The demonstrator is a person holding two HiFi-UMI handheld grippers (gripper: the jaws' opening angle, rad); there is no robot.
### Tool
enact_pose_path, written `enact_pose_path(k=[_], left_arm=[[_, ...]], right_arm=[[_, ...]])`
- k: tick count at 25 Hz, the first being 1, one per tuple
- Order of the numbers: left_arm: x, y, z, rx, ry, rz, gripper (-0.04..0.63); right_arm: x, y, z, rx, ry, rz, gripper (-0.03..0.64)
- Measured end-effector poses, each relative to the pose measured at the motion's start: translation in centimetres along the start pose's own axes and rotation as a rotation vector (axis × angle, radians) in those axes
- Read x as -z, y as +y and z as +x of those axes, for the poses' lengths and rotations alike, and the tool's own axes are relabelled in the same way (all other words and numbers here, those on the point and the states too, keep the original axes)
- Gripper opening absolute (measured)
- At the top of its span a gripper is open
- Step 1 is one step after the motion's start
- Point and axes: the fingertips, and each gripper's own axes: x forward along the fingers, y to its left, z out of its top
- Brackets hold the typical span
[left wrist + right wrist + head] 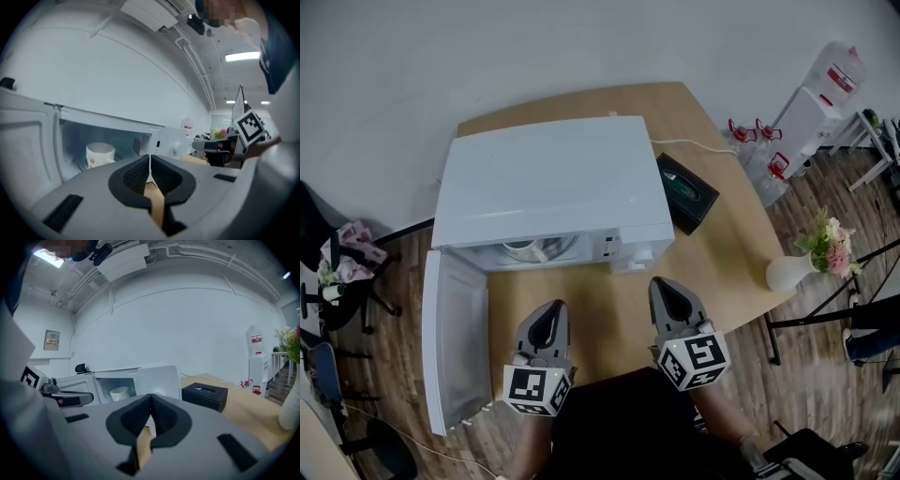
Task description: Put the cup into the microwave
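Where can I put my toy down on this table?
Free: the bare tan wooden table in front of the white microwave, and the patch between the black tissue box and the white flower vase. Crowded: the back left, filled by the microwave, with its open door at the left.

Left gripper [551,309]: lower centre-left of the head view, jaws together, nothing between them. Right gripper [666,286]: lower centre-right, jaws likewise together (empty). Both point toward the frame's top.
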Motion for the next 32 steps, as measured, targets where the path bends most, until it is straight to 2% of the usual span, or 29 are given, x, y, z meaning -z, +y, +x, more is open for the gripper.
enact_pose_path(k=[3, 5, 11, 20, 32], left_arm=[[-1.0, -0.6, 0.2, 0.001, 0.005, 0.112, 0.012], [-1.5, -0.8, 0.3, 0.010, 0.002, 0.142, 0.012], [-1.7, -0.4, 0.5, 0.014, 0.012, 0.118, 0.008], [-1.4, 0.0, 0.9, -0.024, 0.022, 0.088, 0.008], [-1.3, -1.0, 0.9, -0.015, 0.013, 0.069, 0.008]], right_arm=[[-0.7, -0.4, -0.6, -0.049, -0.021, -0.010, -0.006], [-1.2, -0.8, -0.9, -0.074, -0.032, -0.015, -0.006], [-1.7, -1.1, -1.0, -0.106, -0.026, -0.053, -0.006], [-1.8, 0.3, -0.2, -0.119, -0.020, -0.021, -0.006], [-1.5, 1.5, 0.4, -0.144, -0.006, -0.030, -0.007]])
